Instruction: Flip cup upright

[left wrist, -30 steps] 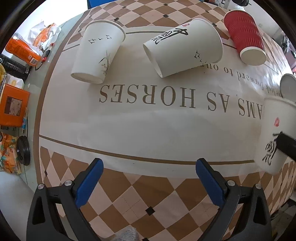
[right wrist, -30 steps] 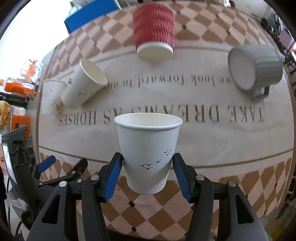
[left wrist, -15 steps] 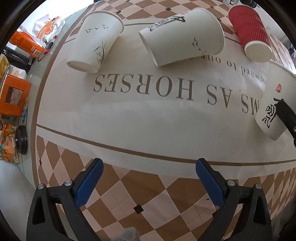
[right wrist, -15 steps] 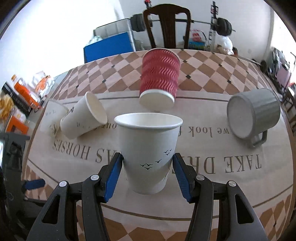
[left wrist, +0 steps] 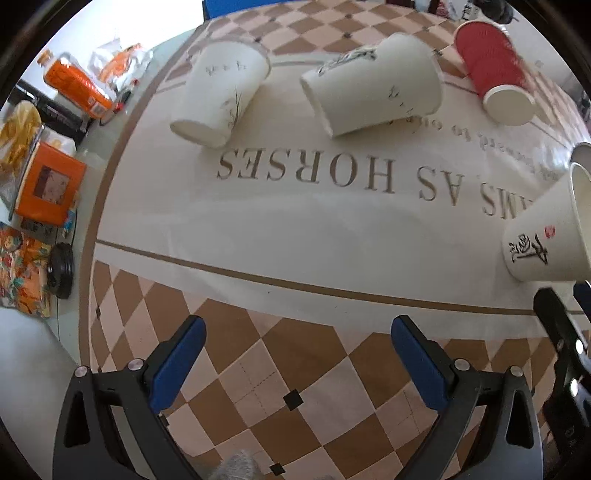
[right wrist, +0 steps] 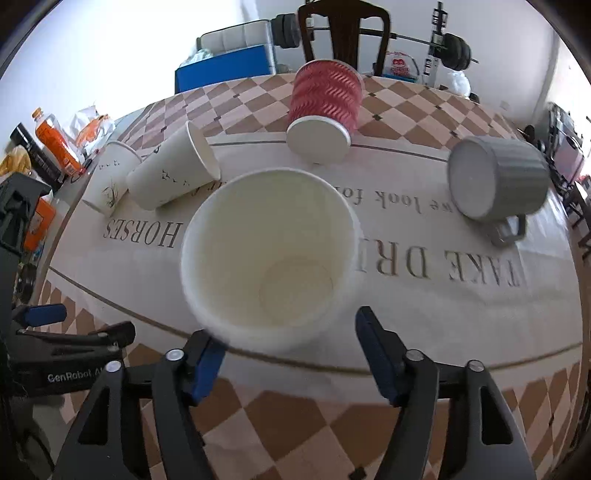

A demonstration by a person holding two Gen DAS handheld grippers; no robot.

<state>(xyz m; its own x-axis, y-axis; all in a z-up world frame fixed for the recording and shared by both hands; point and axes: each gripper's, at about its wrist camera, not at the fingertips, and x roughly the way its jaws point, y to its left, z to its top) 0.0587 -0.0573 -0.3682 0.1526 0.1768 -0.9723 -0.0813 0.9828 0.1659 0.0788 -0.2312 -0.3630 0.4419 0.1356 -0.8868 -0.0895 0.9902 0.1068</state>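
Note:
A white paper cup [right wrist: 269, 254] stands upright on the tablecloth, mouth up, just ahead of my right gripper [right wrist: 291, 350]. The gripper's jaws are spread wider than the cup and no longer hold it. The same cup [left wrist: 546, 236] shows at the right edge of the left wrist view. My left gripper [left wrist: 295, 350] is open and empty over the checkered border at the near edge. Two more white paper cups [left wrist: 221, 99] [left wrist: 376, 85] lie on their sides at the far side.
A red ribbed cup [right wrist: 325, 110] and a grey ribbed mug [right wrist: 495, 177] lie on their sides at the back. Orange boxes and snack packets [left wrist: 48, 184] sit beside the table on the left. A chair [right wrist: 343, 33] stands behind the table.
My right gripper lowered the white cup onto the tablecloth, opened its jaws and drew back. The left gripper stayed open and shifted only slightly.

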